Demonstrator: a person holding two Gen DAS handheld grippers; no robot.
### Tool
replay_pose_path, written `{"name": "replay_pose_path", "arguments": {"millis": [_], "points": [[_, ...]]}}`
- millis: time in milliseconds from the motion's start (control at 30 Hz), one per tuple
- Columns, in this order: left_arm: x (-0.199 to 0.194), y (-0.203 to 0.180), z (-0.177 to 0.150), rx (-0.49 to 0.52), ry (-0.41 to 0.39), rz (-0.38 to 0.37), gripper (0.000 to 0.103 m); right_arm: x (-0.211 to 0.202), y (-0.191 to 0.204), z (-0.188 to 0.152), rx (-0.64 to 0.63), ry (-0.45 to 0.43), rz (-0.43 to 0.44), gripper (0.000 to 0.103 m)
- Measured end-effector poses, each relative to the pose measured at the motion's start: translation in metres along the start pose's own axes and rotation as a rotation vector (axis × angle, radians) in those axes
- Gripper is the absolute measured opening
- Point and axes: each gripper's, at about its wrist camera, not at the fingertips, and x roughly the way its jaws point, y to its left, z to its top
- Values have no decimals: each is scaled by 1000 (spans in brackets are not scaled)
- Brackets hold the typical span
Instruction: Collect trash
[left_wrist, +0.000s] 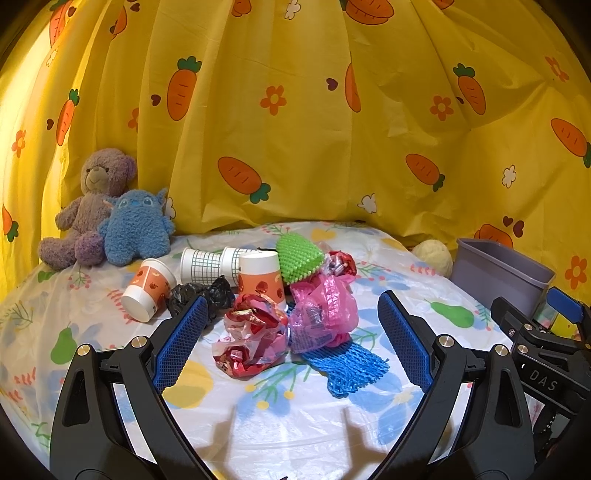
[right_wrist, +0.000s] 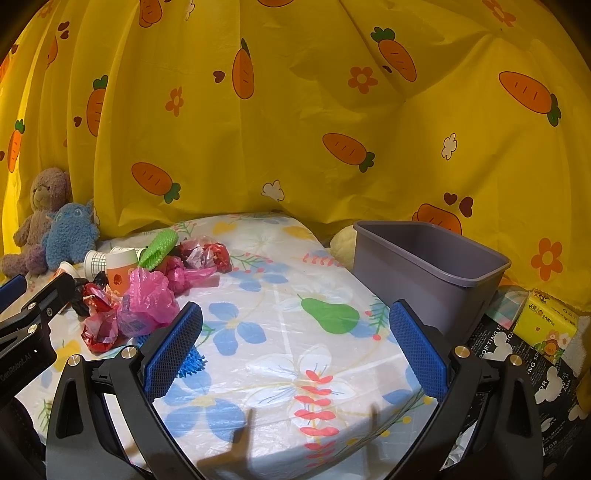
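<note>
both claws spread wide with nothing in them, left claw (left_wrist: 291, 343) pointed at the trash pile (left_wrist: 280, 317), right claw (right_wrist: 295, 350) by the grey bin (right_wrist: 424, 266) on the counter (right_wrist: 295, 369)

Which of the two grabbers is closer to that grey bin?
The right. The right gripper hangs open beside the grey bin, its right finger just before it; the left gripper faces the trash pile, farther left.

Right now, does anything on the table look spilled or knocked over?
Yes. Three paper cups lie on their sides: an orange cup and two grid-pattern cups behind the trash pile. The grey bin stands upright.
</note>
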Motion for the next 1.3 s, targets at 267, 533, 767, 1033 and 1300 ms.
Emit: {"name": "replay_pose_path", "arguments": {"millis": [267,533,767,1033,1300], "points": [[-2,0,2,-4,-5,-1,92,-1,-1,-1,3,-3,0,98],[-3,0,4,-5,-5,-3,92,-1,2,0,4,-7,-1,98],[-3,-1,4,-3,-6,-4,92,-3,4,2,10,-19,-1,98],[-1,-4,3,-6,-6,-9,92,-4,1,0,14,-22,1,98],[0,-7,1,-4,-5,-13,92,-3,3,1,14,-23,2,98]]}}
